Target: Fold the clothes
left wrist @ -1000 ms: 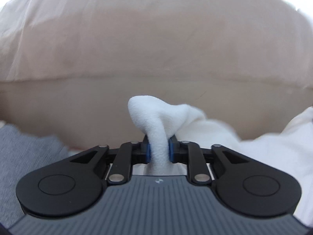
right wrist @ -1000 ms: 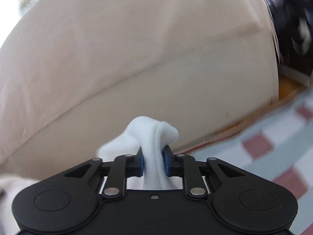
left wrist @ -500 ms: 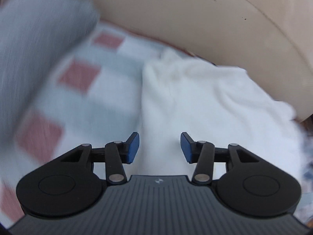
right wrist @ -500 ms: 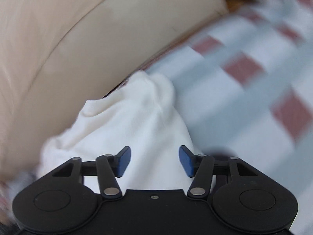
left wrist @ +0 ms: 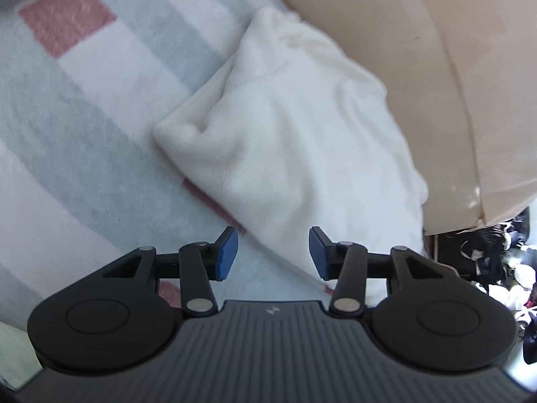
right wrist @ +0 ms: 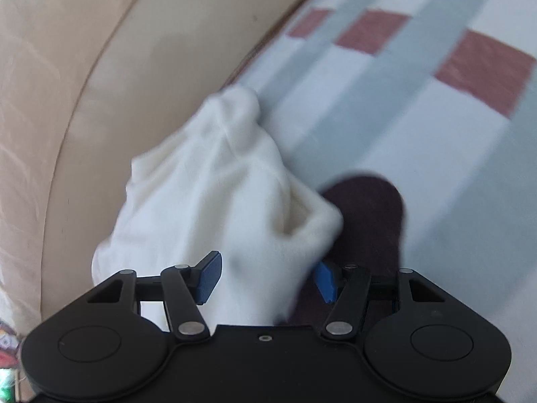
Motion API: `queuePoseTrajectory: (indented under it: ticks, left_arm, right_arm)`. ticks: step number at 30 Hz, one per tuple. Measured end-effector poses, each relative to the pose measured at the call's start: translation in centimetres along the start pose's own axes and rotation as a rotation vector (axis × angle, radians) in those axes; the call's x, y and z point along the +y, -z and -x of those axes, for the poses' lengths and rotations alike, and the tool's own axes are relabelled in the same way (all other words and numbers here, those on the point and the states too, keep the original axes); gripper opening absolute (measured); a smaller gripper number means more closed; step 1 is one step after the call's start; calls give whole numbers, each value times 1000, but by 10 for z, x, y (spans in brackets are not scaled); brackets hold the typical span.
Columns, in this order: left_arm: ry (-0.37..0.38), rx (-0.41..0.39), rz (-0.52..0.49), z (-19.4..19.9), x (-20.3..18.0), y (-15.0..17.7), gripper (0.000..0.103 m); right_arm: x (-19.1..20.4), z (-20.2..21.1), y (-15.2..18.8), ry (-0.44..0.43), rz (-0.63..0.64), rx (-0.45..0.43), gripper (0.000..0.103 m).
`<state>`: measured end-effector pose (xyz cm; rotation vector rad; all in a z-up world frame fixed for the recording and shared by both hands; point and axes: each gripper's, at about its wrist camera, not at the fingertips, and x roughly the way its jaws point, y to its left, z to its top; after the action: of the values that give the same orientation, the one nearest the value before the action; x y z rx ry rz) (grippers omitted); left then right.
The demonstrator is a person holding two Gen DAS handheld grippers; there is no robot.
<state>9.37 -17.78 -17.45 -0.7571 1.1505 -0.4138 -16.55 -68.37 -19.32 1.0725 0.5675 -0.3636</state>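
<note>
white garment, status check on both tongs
Left tongs open, empty. Right tongs open, white garment loose between them, lying on checked blanket. Nothing in the way.

The white garment (right wrist: pixel 214 201) hides part of the right claw's (right wrist: pixel 268 277) three-o'clock pad; clutter (left wrist: pixel 503 268) at four o'clock is too blurred to identify.

No readable words, numbers or brand names are showing in either wrist view. The only mark is a small pale emblem, shaped somewhat like a zigzag, sitting on the ribbed grey body of the left gripper (left wrist: pixel 272 256) just behind its fingers; it is too small to read as a letter or a logo.
</note>
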Motion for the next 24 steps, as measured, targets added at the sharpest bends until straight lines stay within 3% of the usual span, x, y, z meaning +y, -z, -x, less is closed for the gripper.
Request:
queuePoseTrajectory:
  ticks: [1,2,3,7,10,13,17,22,24]
  left_arm:
    - [-9,8,-10,-3,-2,1,45]
    - [-21,3,-23,-4,-4,2,45]
    - [-33,-11,-36,-4,-6,3,45]
    - [-87,-74,10,0,1,9,48]
    - [-10,-136,62,8,6,8,49]
    - [14,-185,94,10,9,4,54]
    - [-75,-136,108,4,4,2,55]
    - [-179,-280,122,-7,5,0,67]
    - [-166,-301,118,-9,3,-3,73]
  right_arm:
    - [3,-9,-3,5,17,-30,42]
    - [8,-12,-5,22,57,-43,31]
    - [14,-15,-8,40,98,-54,29]
    - [37,9,-4,34,245,-134,26]
    - [32,14,1,74,304,-97,25]
    - [18,4,3,112,325,-55,25]
    - [17,-4,4,120,303,-54,26]
    - [13,-1,5,110,319,-44,27]
    - [12,0,5,108,313,-42,27]
